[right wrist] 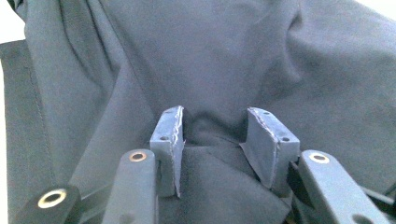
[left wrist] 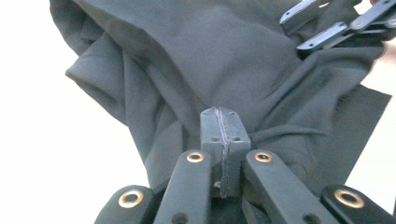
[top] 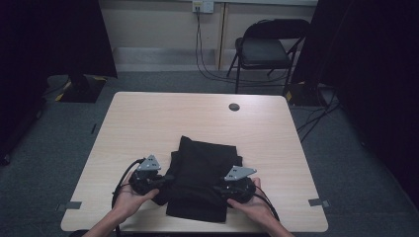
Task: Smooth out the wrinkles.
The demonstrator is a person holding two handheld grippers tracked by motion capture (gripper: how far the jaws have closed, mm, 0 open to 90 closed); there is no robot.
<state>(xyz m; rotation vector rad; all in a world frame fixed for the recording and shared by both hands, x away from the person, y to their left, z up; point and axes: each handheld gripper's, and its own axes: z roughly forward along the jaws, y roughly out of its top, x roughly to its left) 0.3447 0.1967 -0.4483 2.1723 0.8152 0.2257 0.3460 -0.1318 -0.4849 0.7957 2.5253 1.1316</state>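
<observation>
- Dark garment (top: 202,177), prob. a black shirt or similar cloth, lies partly folded on a light wood tabletop (top: 148,123), near the tabletop's near edge, about midway along it.
- Left gripper (top: 159,180) sits at the garment's left edge, held in a person's hand; in the left gripper view its fingers (left wrist: 223,135) are pressed together, clamped on a bunched fold of the cloth (left wrist: 196,60).
- Right gripper (top: 223,189) sits at the garment's right side, near the near edge; in the right gripper view its fingers (right wrist: 169,135) stand apart, w/ fabric (right wrist: 224,60) lying between & beneath them, not yet pinched.
- Progress, as a judgement: folding looks underway. Cloth is already doubled into a rough rectangle, but edges are uneven & wrinkles bunch around the left grip.
- Left to do, likely: right fingers need to close on the cloth, then both sides get lifted or folded over & smoothed flat.
- Beyond the tabletop's far edge: a black folding chair (top: 267,49) & cables on grey floor.
</observation>
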